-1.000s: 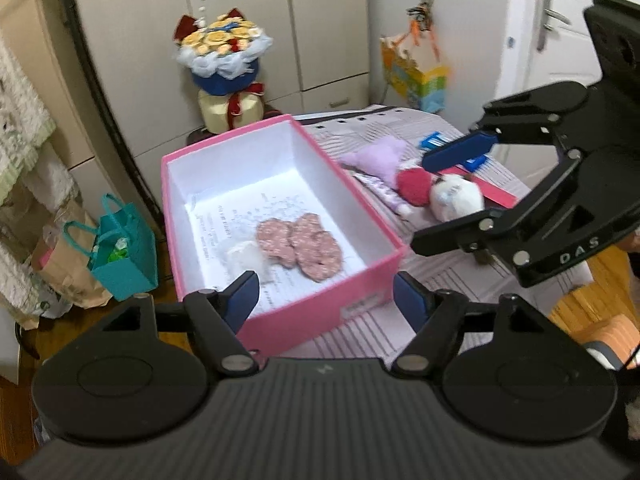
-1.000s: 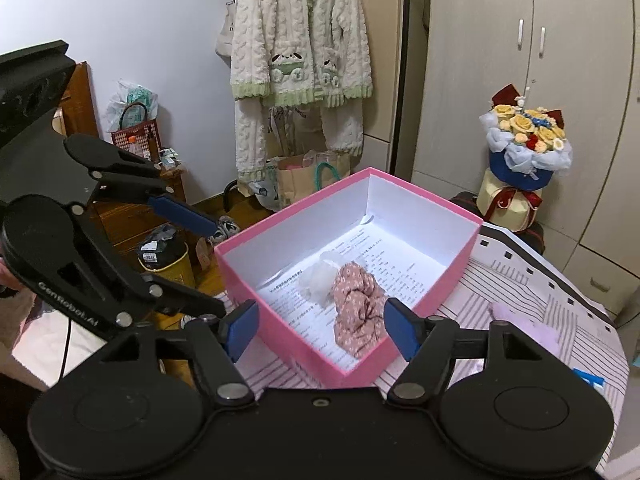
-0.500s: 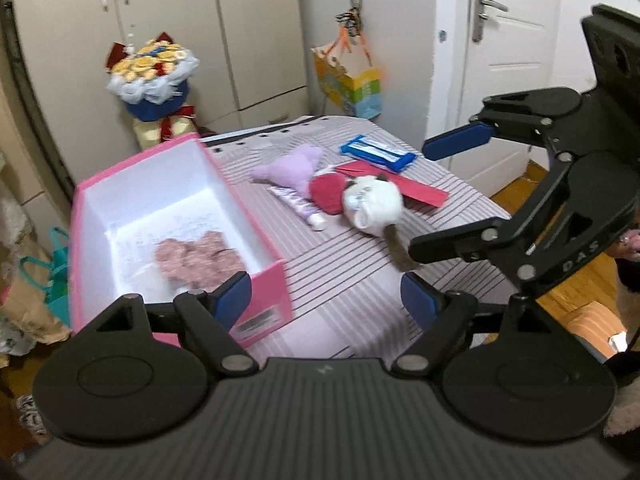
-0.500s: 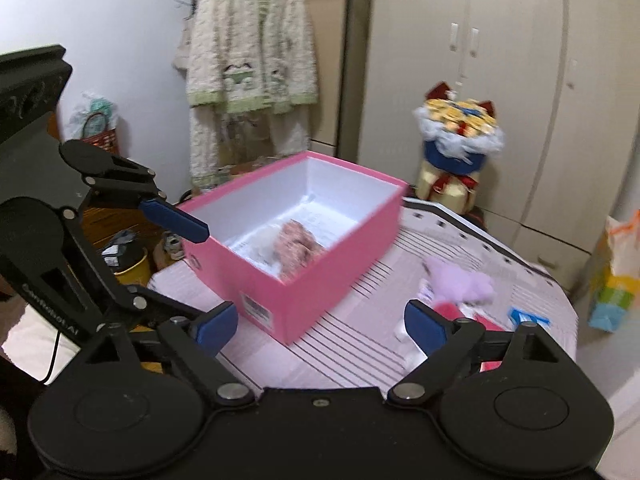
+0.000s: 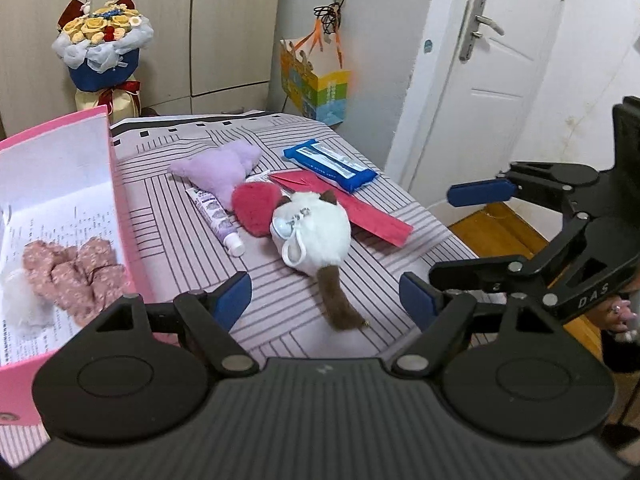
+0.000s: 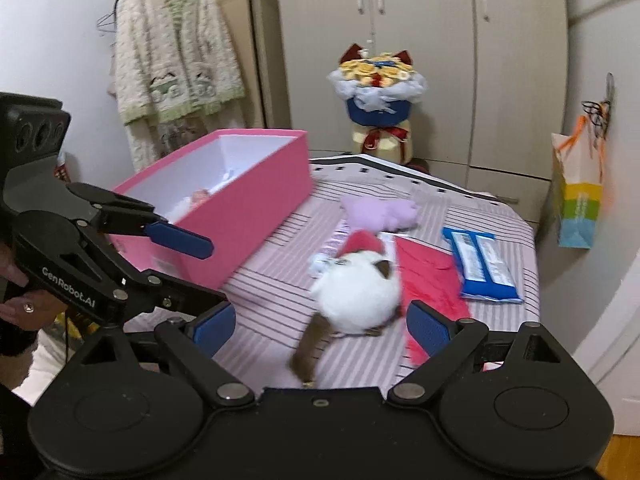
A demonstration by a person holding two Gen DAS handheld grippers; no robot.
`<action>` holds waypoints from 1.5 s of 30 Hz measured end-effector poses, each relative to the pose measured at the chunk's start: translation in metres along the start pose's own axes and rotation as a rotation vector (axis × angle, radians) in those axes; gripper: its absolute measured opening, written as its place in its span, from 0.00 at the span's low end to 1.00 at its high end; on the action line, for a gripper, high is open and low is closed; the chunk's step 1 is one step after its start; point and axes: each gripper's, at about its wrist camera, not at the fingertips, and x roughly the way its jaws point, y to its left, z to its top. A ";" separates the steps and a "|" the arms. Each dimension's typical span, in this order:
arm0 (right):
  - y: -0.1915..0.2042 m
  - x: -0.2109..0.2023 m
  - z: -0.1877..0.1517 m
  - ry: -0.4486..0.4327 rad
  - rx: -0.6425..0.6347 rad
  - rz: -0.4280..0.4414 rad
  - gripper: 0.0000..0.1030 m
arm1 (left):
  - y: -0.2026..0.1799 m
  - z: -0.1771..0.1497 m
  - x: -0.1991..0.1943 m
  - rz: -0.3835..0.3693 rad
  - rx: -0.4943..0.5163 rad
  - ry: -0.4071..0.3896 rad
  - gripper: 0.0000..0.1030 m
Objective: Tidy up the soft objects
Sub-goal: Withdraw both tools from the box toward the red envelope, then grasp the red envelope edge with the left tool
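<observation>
Both claws have swung away from the pink box (image 5: 60, 184) toward the middle of the counter (image 5: 188, 240); the box sits at the counter's left edge, a scrunchie (image 5: 76, 276) already inside, so soft things likely collect there; the white plush cat (image 6: 360, 296) lies just ahead of the right claw (image 6: 320, 326), between its released pads, untouched; the left claw (image 5: 326, 300) is also released, empty.

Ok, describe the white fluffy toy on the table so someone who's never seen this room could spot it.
Start at the pink box on the striped table. Beside it lies a small cluster of things; the white plush is its nearest piece, touching a red pompom. Only it has brown ears and a long brown tail.
</observation>
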 end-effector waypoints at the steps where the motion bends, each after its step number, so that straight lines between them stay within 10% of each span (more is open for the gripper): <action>1: -0.007 0.001 -0.003 -0.002 0.006 -0.010 0.92 | -0.001 0.001 0.005 0.007 -0.007 -0.003 0.77; 19: -0.113 0.086 -0.028 0.178 0.072 0.090 0.92 | -0.052 0.037 0.109 -0.023 -0.128 0.078 0.49; 41: -0.113 0.101 -0.046 0.096 0.039 0.046 0.95 | -0.064 0.033 0.162 0.028 -0.311 0.122 0.45; 45: -0.107 0.099 -0.050 0.077 0.027 -0.009 0.87 | -0.065 0.031 0.165 0.029 -0.342 0.093 0.27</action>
